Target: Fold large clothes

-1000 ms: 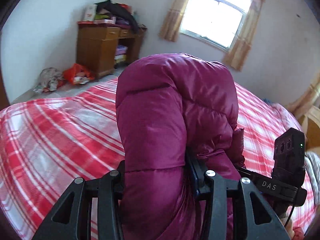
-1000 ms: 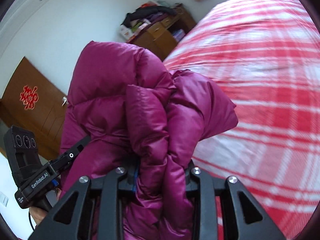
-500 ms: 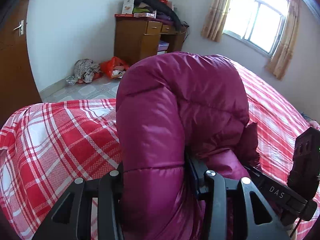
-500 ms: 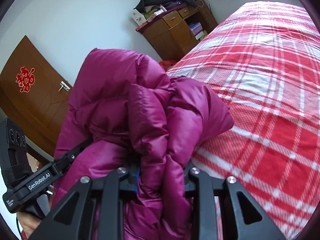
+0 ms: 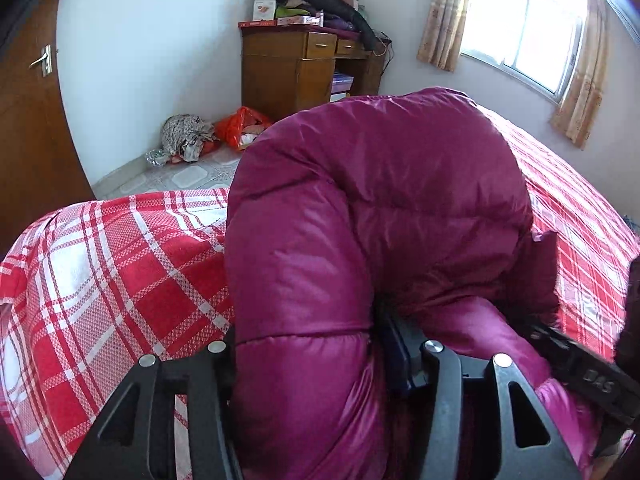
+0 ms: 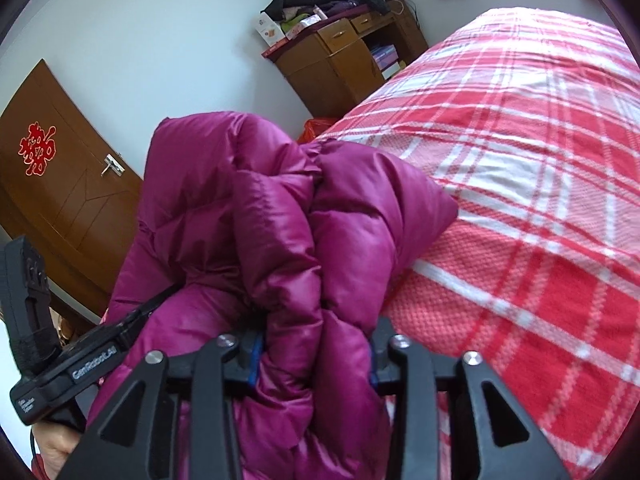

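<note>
Magenta quilted down fabric fills the middle of both wrist views: a puffy jacket (image 5: pixel 380 208) is held bunched above the near edge of a bed covered with a red-and-white plaid sheet (image 5: pixel 120 280). In the left wrist view a thick padded roll of the jacket runs from between the fingers up and away, then arches over towards the right, so its long axis lies roughly along the line of sight. In the right wrist view several folded layers are stacked side by side, their ridges running up from the fingers, and one corner points right onto the sheet.

The left gripper (image 5: pixel 308 360) has the padded roll between its jaws, which are opening; the fabric is seen filling the gap and pressing against both pads. The right gripper (image 6: pixel 316 356) has the bunched layers between its jaws, likewise opening, with fabric packed against both pads.

Beyond the jacket, the sheet is seen flat and uncluttered far to the right and ahead. The bed's corner drops off at the left, where tiled floor (image 5: pixel 176 176), a wooden door (image 6: pixel 64 200) and a cluttered wooden desk (image 5: pixel 296 68) against the wall are seen. A curtained window (image 5: pixel 520 28) is set in the far wall.
</note>
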{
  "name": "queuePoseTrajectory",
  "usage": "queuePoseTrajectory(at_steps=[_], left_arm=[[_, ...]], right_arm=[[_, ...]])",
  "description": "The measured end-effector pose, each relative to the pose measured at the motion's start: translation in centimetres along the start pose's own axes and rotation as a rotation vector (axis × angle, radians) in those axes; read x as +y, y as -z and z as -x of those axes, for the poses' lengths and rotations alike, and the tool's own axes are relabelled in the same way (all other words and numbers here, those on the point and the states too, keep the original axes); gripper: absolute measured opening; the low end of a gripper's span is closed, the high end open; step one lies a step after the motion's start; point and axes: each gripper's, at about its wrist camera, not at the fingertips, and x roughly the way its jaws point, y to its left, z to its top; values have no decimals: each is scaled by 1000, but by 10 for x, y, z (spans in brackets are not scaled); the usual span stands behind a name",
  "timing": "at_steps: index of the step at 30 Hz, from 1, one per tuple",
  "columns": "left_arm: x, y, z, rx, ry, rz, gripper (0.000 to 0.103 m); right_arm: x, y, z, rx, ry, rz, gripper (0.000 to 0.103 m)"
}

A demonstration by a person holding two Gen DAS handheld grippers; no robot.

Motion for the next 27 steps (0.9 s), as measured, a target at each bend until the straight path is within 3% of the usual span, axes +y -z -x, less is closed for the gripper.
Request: queuePoseTrajectory(at_steps=[3,6,8,9,12,16,19,23,27], left_arm=[[0,0,0,-7,-4,-8,54],[-5,3,2,-13,-21,-24,54],[-6,4,2,-18,-28,-31,54],[-7,3,1,-19,-31,-34,54],[-9,5,2,-23,-45,-50,54],[-16,6,4,-28,-62,-84,54],[-15,7,2,-25,-56,-96,54],[-13,6,-1,-19,-31,-90,54],[-18,3,-4,-12,-33,-104,56]], right_arm=[[-2,5,37,-65,24,-25,52],[9,3,69,-142,119,21,52],[27,-8,80,-164,125,76,32],[39,-13,80,-153,137,115,28],[73,-27,59,-102,200,207,26],[77,-46,9,-18,138,130,26],[67,-45,-23,51,149,106,27],[54,-34,-28,50,216,104,20],[40,-24,-38,36,219,105,19]])
